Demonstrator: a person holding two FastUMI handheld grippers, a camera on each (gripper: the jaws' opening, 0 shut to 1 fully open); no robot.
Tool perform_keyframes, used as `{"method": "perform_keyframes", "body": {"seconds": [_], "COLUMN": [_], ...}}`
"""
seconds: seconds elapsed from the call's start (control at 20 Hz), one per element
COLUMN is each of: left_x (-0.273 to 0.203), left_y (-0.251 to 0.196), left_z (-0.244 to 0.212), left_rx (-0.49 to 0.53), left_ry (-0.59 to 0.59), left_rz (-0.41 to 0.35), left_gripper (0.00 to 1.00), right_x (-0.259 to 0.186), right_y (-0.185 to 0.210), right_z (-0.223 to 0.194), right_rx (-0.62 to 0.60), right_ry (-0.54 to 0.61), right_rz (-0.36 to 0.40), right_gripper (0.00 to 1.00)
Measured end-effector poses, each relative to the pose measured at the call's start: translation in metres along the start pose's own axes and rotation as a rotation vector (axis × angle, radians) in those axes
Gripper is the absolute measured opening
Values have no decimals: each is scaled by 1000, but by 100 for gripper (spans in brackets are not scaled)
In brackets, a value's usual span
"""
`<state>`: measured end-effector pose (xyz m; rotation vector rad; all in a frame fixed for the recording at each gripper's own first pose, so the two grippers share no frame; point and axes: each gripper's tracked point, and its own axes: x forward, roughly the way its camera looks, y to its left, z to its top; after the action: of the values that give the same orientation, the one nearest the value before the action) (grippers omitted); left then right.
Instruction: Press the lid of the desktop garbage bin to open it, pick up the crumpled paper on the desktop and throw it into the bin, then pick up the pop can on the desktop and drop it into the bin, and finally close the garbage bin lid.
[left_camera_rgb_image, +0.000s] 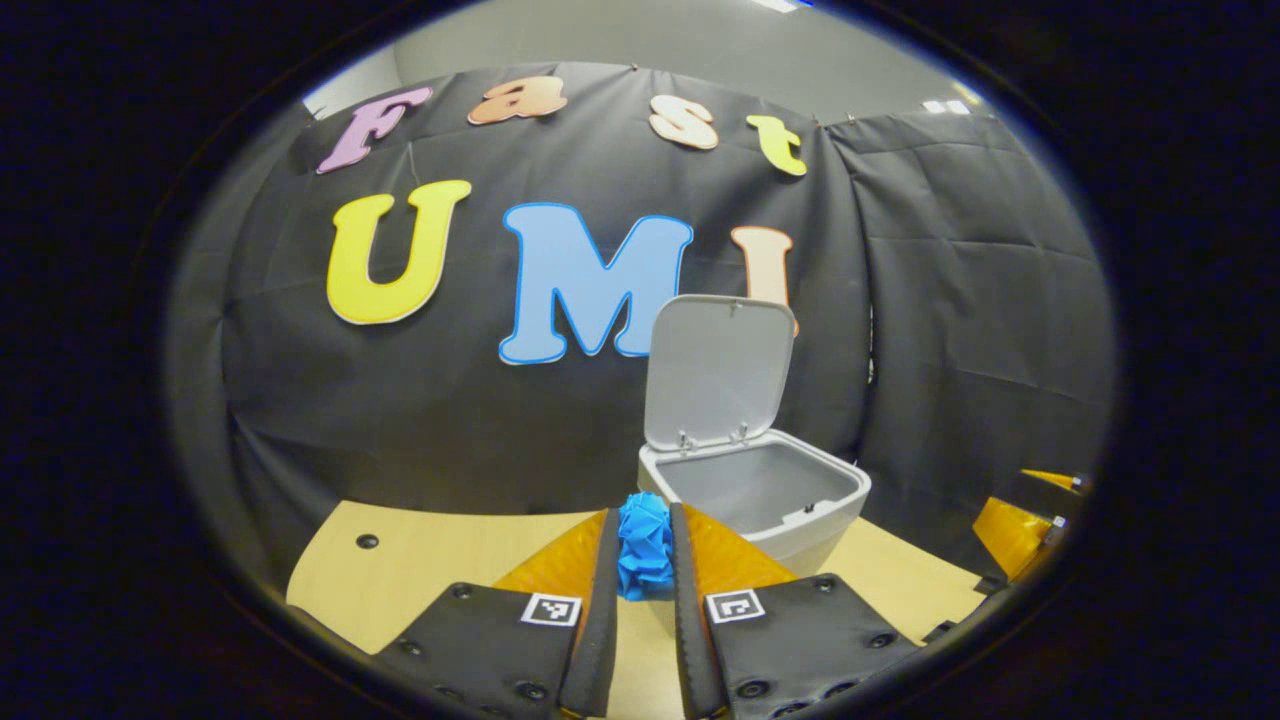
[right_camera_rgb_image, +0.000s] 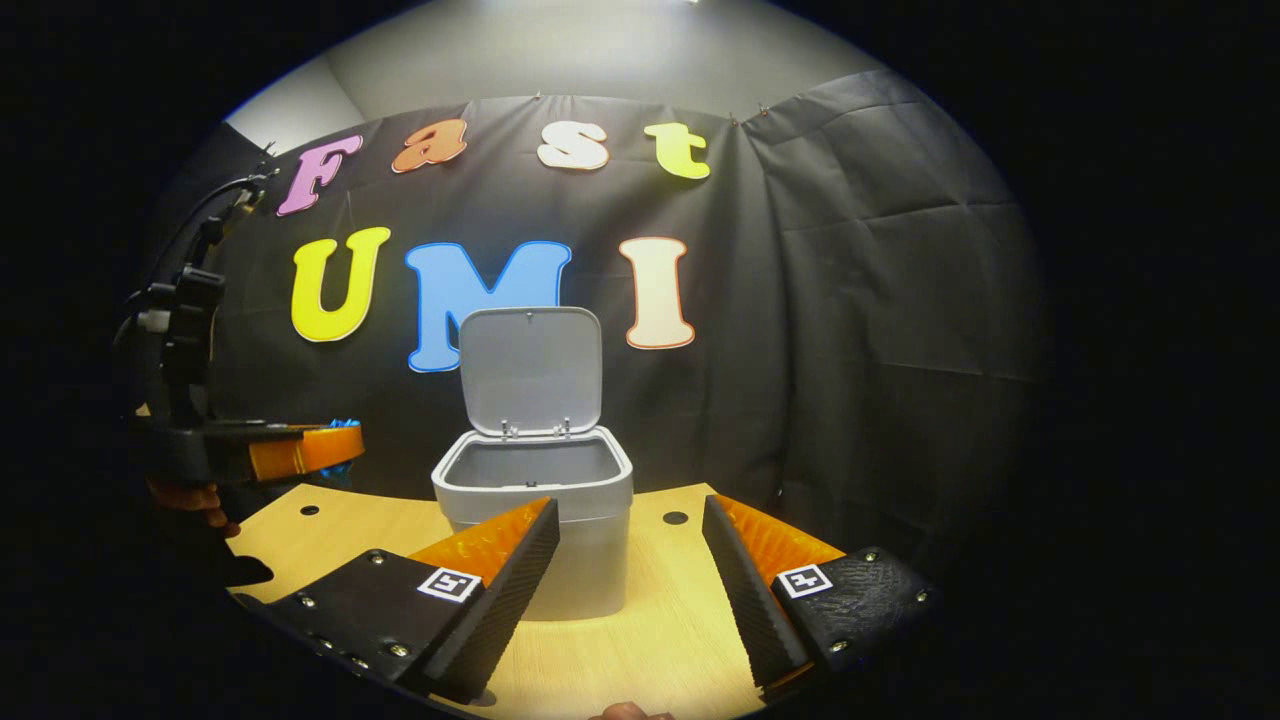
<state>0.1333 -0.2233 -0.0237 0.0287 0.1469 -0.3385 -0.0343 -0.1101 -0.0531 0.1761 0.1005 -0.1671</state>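
So in the left gripper view, the left gripper (left_camera_rgb_image: 645, 560) sits at 6 o'clock with both fingers clenched on the crumpled paper (left_camera_rgb_image: 644, 545), a blue wad pinched right between them and held up off the wooden surface (left_camera_rgb_image: 430, 560). Just past it, toward 4 o'clock from center, is the garbage bin (left_camera_rgb_image: 765, 500), light grey, with its lid (left_camera_rgb_image: 718, 370) flipped up and standing nearly upright at the back. The paper is close to the bin's near-left corner but not over the opening. What I can see of the inside of the bin is bare grey wall, no paper in there; the very bottom is out of sight so can't say more. Over at 3 to 4 o'clock, the tip of the other gripper pokes in at the edge. Switching to the right gripper view: at 9 o'clock you get the left gripper (right_camera_rgb_image: 335, 447) from the side, hanging above the surface (right_camera_rgb_image: 660, 620) with a hand (right_camera_rgb_image: 190, 500) under it and a bit of the blue paper (right_camera_rgb_image: 345, 428) peeking past its fingers, well to the left of the bin. Dead center is the bin (right_camera_rgb_image: 560, 540) again, lid (right_camera_rgb_image: 530, 370) up, the visible part of the interior bare. At 6 o'clock the right gripper (right_camera_rgb_image: 630, 560) is released, fingers spread wide with nothing between them, the left finger overlapping the bin's front in the shot; can't tell if it's actually touching.
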Motion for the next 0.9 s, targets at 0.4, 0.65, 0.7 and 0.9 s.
{"method": "perform_keyframes", "body": {"seconds": [0.4, 0.65, 0.7, 0.9], "left_x": [81, 117, 123, 139], "left_y": [-56, -81, -84, -92], "left_z": [16, -1, -6, -21], "left_rx": [38, 41, 48, 46], "left_ry": [-50, -27, -19, 12], "left_rz": [-87, -131, -134, -153], "left_gripper": [34, 34, 34, 35], "right_x": [1, -4, -5, -6], "right_y": [-22, -29, -28, -25], "right_z": [1, -3, -4, -2], "right_rx": [-3, -2, -2, -12], "right_ry": [-4, 9, 10, 7], "right_rz": [-58, -84, -86, -85], "right_gripper": [92, 92, 92, 93]}}
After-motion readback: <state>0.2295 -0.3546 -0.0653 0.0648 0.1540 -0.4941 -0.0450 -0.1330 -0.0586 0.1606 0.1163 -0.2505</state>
